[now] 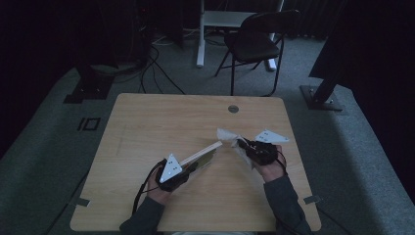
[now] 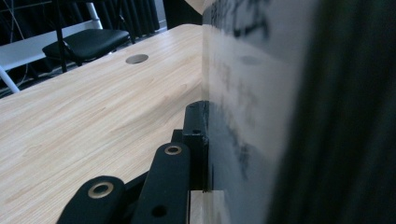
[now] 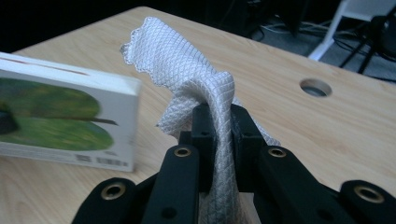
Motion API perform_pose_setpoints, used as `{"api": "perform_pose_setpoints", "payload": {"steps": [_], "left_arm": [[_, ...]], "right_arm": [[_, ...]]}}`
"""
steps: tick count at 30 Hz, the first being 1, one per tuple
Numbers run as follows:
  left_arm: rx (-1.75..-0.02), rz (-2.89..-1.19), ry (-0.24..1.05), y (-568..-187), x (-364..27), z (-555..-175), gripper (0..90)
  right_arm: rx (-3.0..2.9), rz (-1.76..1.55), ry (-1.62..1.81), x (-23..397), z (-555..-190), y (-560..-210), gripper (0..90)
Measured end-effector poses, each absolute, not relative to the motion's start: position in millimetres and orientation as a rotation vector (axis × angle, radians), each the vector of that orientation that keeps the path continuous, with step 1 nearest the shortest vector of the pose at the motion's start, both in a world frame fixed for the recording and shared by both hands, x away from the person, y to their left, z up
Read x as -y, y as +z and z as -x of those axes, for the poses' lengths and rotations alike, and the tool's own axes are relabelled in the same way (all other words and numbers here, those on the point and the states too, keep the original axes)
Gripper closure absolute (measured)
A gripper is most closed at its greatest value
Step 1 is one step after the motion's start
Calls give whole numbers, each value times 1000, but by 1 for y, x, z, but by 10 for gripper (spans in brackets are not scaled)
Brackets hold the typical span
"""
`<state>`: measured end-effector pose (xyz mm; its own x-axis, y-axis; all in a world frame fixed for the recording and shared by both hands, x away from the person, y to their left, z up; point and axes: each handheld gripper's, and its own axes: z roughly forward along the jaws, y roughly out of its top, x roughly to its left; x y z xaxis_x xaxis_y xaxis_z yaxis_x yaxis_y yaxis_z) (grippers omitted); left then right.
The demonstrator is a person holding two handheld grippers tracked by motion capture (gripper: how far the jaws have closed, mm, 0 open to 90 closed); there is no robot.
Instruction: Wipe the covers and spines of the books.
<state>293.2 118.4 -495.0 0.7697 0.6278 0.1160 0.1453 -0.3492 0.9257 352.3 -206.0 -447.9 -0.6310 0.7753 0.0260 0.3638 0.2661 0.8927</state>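
left tongs: pinching the near end of a flat white cardboard box with a green picture on its side, black jaws pressed together on it. In the left gripper view the box face sits right against the jaw

right tongs: pressed together on a bunched white quilted cloth, the fabric squeezed up between the jaws in the right gripper view

where the stuff is: box is around the middle of the pale wooden counter, pointing toward about 2 o'clock from the left hand. The cloth is at the box's far tip, right beside it, can't tell if it's touching yet

risk 1, box twisting: it's gripped at one end only, so if the cloth pushes on the far tip the box could swing in the grip or slide out

risk 2, cloth slipping: only a fold is pinched, rest hangs loose, so dragging it along the box could pull it out of the jaws, I'd guess

risk 3, tongs bumping: both hands are aimed at each other, right hand coming from 4 o'clock. Go too far and the tongs hit the box edge instead of the cloth

risk 4, loose tail: the hanging bit could snag on the box corner
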Motion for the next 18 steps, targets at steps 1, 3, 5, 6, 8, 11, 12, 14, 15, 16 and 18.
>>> {"api": "perform_pose_setpoints", "payload": {"steps": [1,3,5,6,8,11,12,14,15,16,18], "left_arm": [[-589,-1893,566,-495,-118,-293,783],[-588,-1897,572,-495,-118,-293,783],[-584,-1901,575,-495,-117,-293,782],[-582,-1904,575,-495,-116,-293,782],[-574,-1908,572,-495,-115,-293,782],[-559,-1916,574,-495,-112,-293,782],[-559,-1916,574,-495,-112,-293,782],[-551,-1922,573,-495,-111,-292,782],[-546,-1932,578,-495,-110,-292,782],[-546,-1932,578,-495,-110,-292,782],[-544,-1935,578,-496,-110,-293,782]], "right_arm": [[-2123,-1019,1332,205,-351,-446,827],[-2123,-1007,1350,202,-350,-442,827],[-2123,-1000,1370,201,-349,-439,827],[-2121,-994,1379,200,-349,-437,827],[-2123,-988,1389,198,-350,-435,827],[-2147,-969,1394,190,-351,-434,827],[-2147,-969,1394,190,-351,-434,827],[-2161,-965,1391,186,-352,-436,827],[-2175,-961,1390,183,-352,-438,828],[-2175,-961,1390,183,-352,-438,828],[-2202,-952,1391,179,-352,-439,828]]}}
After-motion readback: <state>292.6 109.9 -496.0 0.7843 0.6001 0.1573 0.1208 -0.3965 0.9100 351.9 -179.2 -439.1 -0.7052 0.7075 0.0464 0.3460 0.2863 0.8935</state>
